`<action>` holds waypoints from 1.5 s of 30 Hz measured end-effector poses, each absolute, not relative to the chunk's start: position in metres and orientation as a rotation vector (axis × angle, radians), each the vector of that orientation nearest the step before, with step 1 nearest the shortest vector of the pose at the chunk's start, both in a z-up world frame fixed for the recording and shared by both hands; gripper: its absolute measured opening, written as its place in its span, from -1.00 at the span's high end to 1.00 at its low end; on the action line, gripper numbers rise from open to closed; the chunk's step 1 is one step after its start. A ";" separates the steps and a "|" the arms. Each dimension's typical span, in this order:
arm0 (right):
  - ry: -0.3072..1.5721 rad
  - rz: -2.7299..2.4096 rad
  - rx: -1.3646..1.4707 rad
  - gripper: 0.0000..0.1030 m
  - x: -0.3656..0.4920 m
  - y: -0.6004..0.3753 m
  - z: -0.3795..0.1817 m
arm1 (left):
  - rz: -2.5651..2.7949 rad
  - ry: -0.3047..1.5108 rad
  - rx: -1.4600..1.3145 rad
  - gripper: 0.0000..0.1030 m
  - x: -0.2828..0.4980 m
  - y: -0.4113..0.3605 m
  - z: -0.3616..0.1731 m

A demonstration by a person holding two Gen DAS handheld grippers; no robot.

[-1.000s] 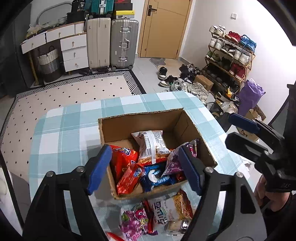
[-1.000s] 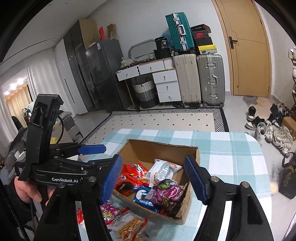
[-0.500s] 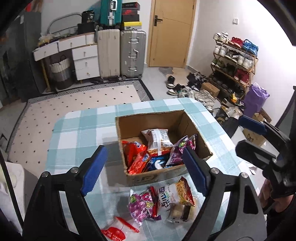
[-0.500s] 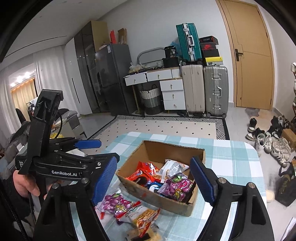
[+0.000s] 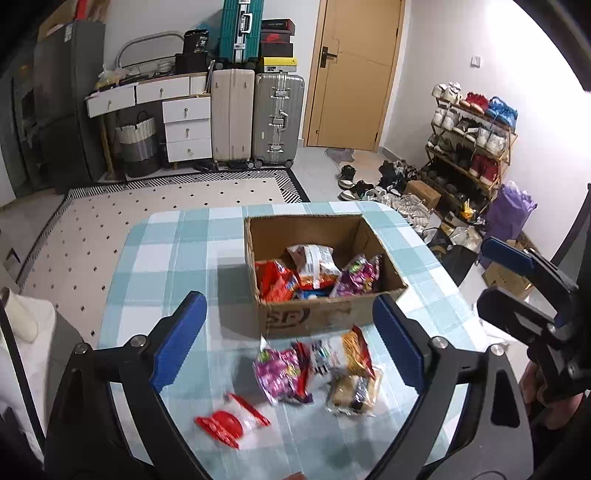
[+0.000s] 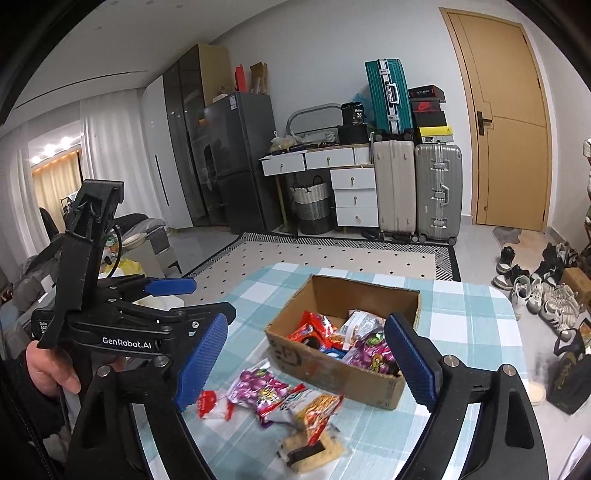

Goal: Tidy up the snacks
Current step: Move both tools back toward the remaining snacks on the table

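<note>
I see a brown cardboard box [image 5: 325,314] on a tablecloth [image 5: 177,258] with teal and white checks. A purple packet [image 5: 280,373] and a red-and-white packet [image 5: 231,421] lie there. My gripper pads [image 5: 177,341] are blue.

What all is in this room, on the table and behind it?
Table: one, blue and white checked cloth, foreground.
Box: one, brown cardboard, on the table, holding several packets.
Loose packets: about five, purple, orange, red and clear, on the table in front of the box.
Suitcases: three, beige, silver, teal, by the back wall.
Drawers: one white unit, left of the suitcases.
Door: one, tan, shut.
Shoe rack: one, full, right wall.
Left claw: black with blue pads, empty, opening.
Right claw: same, empty, opening.
</note>
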State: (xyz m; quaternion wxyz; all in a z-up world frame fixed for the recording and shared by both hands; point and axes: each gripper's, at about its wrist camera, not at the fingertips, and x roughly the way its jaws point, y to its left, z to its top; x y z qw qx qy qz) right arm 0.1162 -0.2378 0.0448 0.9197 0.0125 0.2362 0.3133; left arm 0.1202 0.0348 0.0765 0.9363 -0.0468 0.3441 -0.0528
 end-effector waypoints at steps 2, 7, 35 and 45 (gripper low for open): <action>0.473 0.644 0.023 -0.74 0.106 -0.239 0.045 | -0.104 0.700 -0.101 -0.77 0.109 0.035 0.073; 0.461 0.649 0.026 -0.79 0.085 -0.244 0.039 | -0.061 0.685 -0.099 -0.94 0.077 0.037 0.059; 0.628 0.652 0.054 -0.82 0.062 -0.246 -0.060 | 0.072 0.745 -0.165 -0.97 0.048 0.065 -0.034; 0.733 0.658 0.031 -0.82 0.089 -0.229 -0.108 | 0.100 0.809 -0.192 -0.97 0.057 0.079 -0.078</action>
